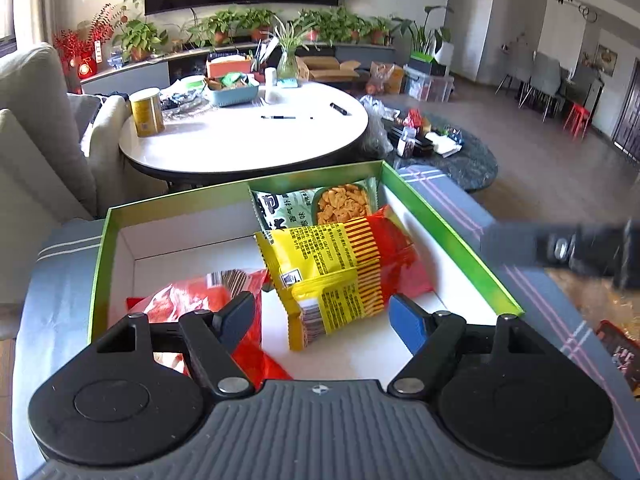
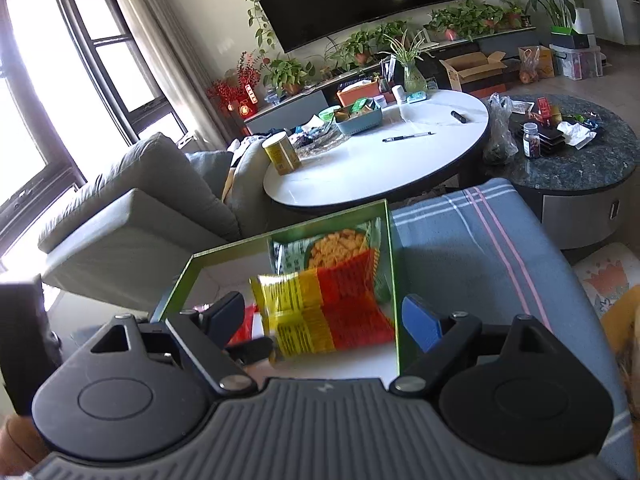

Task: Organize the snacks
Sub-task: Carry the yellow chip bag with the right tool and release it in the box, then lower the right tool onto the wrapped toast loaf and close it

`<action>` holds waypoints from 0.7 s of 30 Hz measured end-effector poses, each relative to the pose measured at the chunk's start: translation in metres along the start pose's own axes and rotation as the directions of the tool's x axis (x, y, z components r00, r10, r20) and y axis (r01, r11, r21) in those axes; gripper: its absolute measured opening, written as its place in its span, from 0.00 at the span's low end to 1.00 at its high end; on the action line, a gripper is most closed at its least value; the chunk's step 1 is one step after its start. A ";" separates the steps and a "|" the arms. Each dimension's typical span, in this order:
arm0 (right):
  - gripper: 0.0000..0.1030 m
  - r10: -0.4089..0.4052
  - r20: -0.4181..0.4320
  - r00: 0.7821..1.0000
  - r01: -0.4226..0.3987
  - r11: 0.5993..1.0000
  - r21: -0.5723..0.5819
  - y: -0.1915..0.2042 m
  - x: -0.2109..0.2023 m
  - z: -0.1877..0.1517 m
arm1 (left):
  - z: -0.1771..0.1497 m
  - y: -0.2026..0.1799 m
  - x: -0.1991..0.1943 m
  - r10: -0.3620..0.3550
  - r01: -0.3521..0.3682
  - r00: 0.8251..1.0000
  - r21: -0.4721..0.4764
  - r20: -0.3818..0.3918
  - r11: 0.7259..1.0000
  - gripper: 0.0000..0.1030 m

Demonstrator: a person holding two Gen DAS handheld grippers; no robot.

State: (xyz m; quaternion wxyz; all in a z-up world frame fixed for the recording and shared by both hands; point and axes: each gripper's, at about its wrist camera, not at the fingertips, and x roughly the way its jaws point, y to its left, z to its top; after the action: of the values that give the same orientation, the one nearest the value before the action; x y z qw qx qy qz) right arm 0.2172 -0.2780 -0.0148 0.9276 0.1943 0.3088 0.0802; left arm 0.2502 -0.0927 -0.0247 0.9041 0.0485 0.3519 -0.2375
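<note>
A green-rimmed box [image 1: 452,232] with a white inside sits on a blue striped cloth. In it lie a yellow and red snack packet [image 1: 340,272], a green packet of orange crackers [image 1: 320,200] at the far end, and a red packet [image 1: 192,300] at the near left. My left gripper [image 1: 324,316] is open and empty, jaws wide, just above the box's near end. My right gripper [image 2: 324,314] is open and empty, above the box [image 2: 394,280], with the yellow and red packet [image 2: 324,308] below it. The right gripper shows blurred in the left wrist view [image 1: 560,248].
The blue striped cloth [image 2: 480,248] covers the surface under the box. A white round table [image 1: 248,140] with a yellow can [image 1: 147,112], pens and a blue basket stands beyond. A dark round table [image 2: 576,160] is to the right, a grey sofa [image 2: 132,208] to the left.
</note>
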 end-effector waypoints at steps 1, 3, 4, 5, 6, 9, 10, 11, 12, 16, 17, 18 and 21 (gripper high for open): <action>0.75 -0.004 -0.007 1.000 0.004 1.000 -0.003 -0.001 -0.002 -0.003 | -0.002 -0.001 -0.006 -0.003 0.003 1.000 0.000 0.007 1.000 0.69; 0.75 -0.013 -0.021 1.000 0.013 1.000 -0.007 -0.002 -0.008 -0.011 | -0.006 -0.003 -0.017 -0.009 0.009 1.000 0.002 0.018 1.000 0.69; 0.75 -0.016 -0.026 1.000 0.015 1.000 -0.008 -0.003 -0.011 -0.015 | -0.008 -0.005 -0.022 -0.014 0.014 1.000 0.005 0.024 1.000 0.69; 0.75 -0.019 -0.031 0.999 0.019 1.000 -0.007 -0.003 -0.014 -0.019 | -0.011 -0.007 -0.028 -0.021 0.021 0.999 0.010 0.029 1.000 0.69; 0.75 -0.023 -0.035 0.999 0.023 1.000 -0.003 -0.005 -0.017 -0.023 | -0.014 -0.010 -0.033 -0.029 0.029 0.999 0.017 0.033 0.999 0.69; 0.75 -0.032 -0.060 0.998 0.033 0.999 0.011 -0.011 -0.022 -0.032 | -0.025 -0.023 -0.045 -0.054 0.052 0.998 0.058 0.033 0.997 0.69; 0.75 -0.039 -0.073 0.997 0.040 0.999 0.014 -0.013 -0.023 -0.035 | -0.030 -0.028 -0.047 -0.061 0.058 0.998 0.076 0.030 0.995 0.69; 0.75 -0.047 -0.084 0.995 0.048 0.999 0.015 -0.015 -0.024 -0.037 | -0.034 -0.033 -0.049 -0.064 0.062 0.998 0.096 0.026 0.993 0.69; 0.75 -0.057 -0.096 0.994 0.059 0.998 0.018 -0.017 -0.024 -0.040 | -0.039 -0.038 -0.050 -0.066 0.062 0.998 0.118 0.023 0.991 0.69; 0.75 -0.068 -0.122 0.990 0.074 0.996 0.046 -0.022 -0.028 -0.049 | -0.057 -0.056 -0.053 -0.077 0.075 0.997 0.196 0.005 0.978 0.69; 0.75 -0.069 -0.126 0.990 0.075 0.996 0.049 -0.022 -0.030 -0.051 | -0.060 -0.059 -0.053 -0.083 0.081 0.997 0.205 -0.001 0.975 0.69; 0.75 -0.069 -0.128 0.989 0.076 0.996 0.050 -0.022 -0.032 -0.053 | -0.064 -0.061 -0.053 -0.088 0.088 0.996 0.208 -0.008 0.974 0.69; 0.75 -0.071 -0.133 0.989 0.080 0.995 0.058 -0.025 -0.037 -0.062 | -0.070 -0.063 -0.052 -0.098 0.101 0.995 0.188 -0.026 0.977 0.69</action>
State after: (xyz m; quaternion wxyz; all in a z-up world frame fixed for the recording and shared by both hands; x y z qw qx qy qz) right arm 0.1511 -0.2916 -0.0509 0.9011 0.2062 0.3785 0.0478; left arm 0.1449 -0.1099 -0.0383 0.8795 0.1185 0.3372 -0.3143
